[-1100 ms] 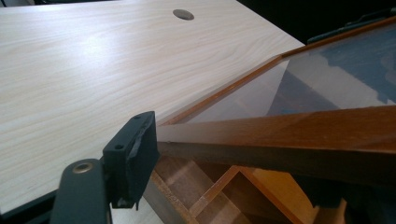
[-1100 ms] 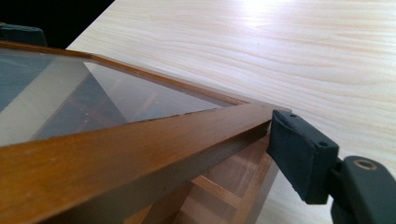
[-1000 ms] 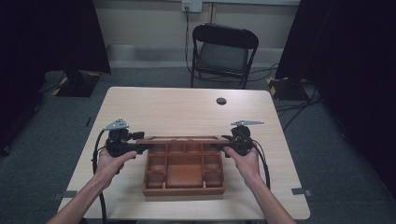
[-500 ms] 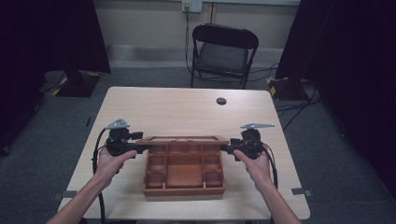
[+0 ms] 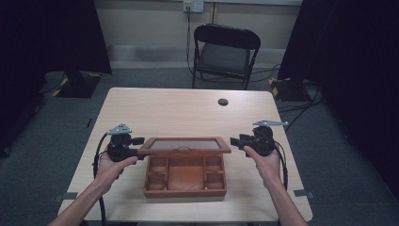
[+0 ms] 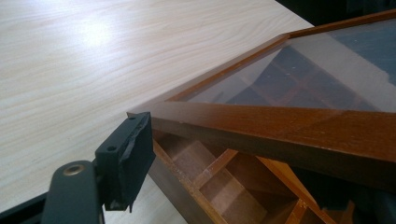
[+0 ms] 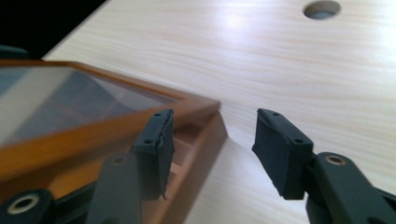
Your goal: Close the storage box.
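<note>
1. Box (image 5: pixel 185 175) sits on the bench (image 5: pixel 188 110), near the front edge, roughly centred between my hands.
2. It's a brown wooden box with dividers: small compartments down each side, a bigger one in the middle.
3. Lid (image 5: pixel 185 145) is a wooden frame with a glass pane. It's raised at the far side of the box and tilted, with the compartments open to the high view.
4. My left gripper (image 5: pixel 136 151) is at the lid's left end. In the left gripper view one pad (image 6: pixel 125 158) sits just under the frame's corner; the other jaw is hidden behind the frame.
5. Left looks clamped on the lid frame, one jaw below it and one out of sight beyond it. The contact itself I can't see directly.
6. My right gripper (image 5: pixel 236 141) is just off the lid's right end, apart from it, with a gap visible in the high view.
7. In the right gripper view the jaws are spread wide with nothing between them. The left pad (image 7: pixel 156 149) overlaps the lid's corner in the picture; the right pad (image 7: pixel 280 149) is over bare bench.
8. Both hands are palm-up under the grippers; cables trail back along my forearms.
9. Round hole (image 5: pixel 223 101) in the bench, far side, right of centre, well apart from the box.
10. Black chair (image 5: pixel 225 52) stands beyond the bench's far edge.
</note>
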{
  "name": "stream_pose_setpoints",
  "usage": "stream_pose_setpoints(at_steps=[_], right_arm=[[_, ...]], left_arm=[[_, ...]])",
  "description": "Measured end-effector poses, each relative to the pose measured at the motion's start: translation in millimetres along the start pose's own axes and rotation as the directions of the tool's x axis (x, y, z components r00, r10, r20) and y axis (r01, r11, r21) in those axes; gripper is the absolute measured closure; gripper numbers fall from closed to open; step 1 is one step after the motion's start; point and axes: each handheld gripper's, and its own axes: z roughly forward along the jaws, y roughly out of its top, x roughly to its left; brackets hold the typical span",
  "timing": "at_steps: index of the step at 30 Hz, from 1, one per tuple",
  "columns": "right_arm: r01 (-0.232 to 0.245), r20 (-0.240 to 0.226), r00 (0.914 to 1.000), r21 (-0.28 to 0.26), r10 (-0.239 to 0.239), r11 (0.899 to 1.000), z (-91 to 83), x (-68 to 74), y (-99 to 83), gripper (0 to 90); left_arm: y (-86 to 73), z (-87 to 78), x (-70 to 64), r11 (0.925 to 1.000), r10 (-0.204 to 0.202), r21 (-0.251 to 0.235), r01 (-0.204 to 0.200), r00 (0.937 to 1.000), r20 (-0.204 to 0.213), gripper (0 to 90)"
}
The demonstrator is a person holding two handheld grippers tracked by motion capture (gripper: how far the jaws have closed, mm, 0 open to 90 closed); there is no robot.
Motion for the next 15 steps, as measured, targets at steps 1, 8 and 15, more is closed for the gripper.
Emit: stream_pose_setpoints(at_steps=[1,8,15], right_arm=[[0.002,-0.008,1.0,0.0,-0.002,1.0,-1.9,1.2,3.0,49.7],[0.065,-0.123,0.99,-0.04,-0.069,0.997,-15.2,26.6,27.6,50.8],[0.198,-0.348,0.9157,-0.045,-0.201,0.979,-9.5,75.6,47.8,65.0]], left_arm=[[-0.7,0.6,-0.4,1.0,-0.002,-0.003,0.002,1.0,0.0,25.0],[-2.7,1.4,-0.3,0.9999,-0.012,-0.005,0.011,0.9996,-0.026,17.6],[-5.3,2.0,-1.5,0.9998,-0.018,-0.006,0.018,0.9996,-0.023,18.0]])
